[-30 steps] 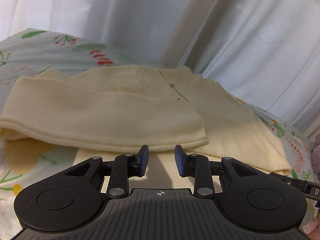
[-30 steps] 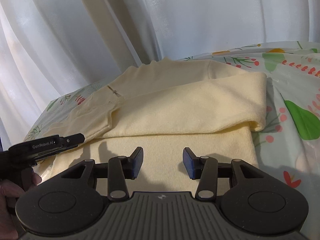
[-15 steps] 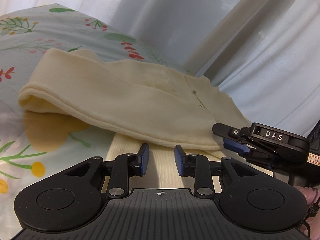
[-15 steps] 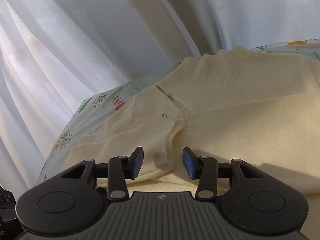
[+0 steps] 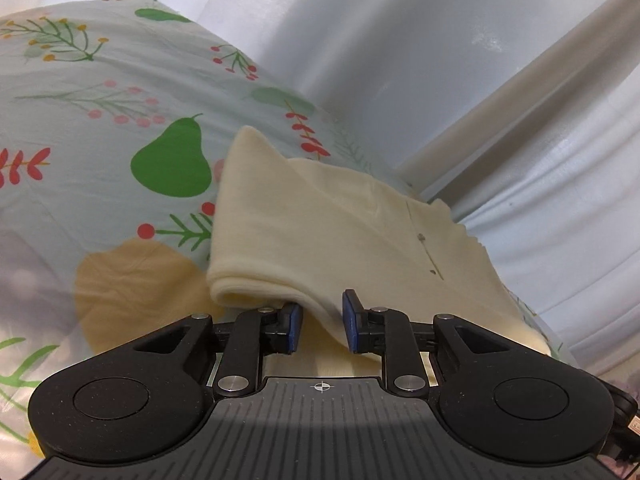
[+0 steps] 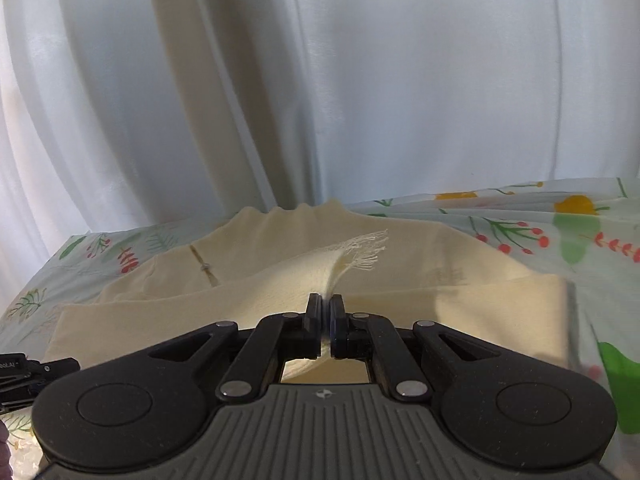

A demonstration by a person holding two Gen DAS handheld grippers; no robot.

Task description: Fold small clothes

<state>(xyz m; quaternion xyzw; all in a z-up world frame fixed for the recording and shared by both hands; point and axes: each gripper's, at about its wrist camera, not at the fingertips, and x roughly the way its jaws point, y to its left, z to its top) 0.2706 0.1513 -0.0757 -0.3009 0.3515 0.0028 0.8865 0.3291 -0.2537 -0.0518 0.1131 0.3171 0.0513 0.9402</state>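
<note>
— White curtains hang all along the back, and a fruit-and-flower sheet covers the bed. So where's the piece being folded?

— It's a cream sweater, lying flat on the sheet with its side parts already turned in. From the left gripper it sits straight ahead and slightly right, running away towards the curtains.

— What are the left jaws doing?

— They stand apart at a narrow gap, and a folded edge of the sweater dips down between the blue pads. I can't see them pressing on it, so I'd call them unclosed, around the cloth but not gripping.

— And the right gripper?

— Its jaws are pressed nearly together with a thin fold of the sweater pinched between them. A fringed end stands up just past the tips, lifted off the rest.

— So what does the next move turn on?

— The long axis, I think. In the right view the sweater stretches left to right across the bed, with the buttoned neck off to the left. The pinched end is near the middle, so it probably has to travel along that length to lie down flat.

— Which hand is better placed?

— The right one already has cloth. The left is at the near edge, and part of it shows at the lower left of the right view, so it looks ready to pin or take the other corner
</note>
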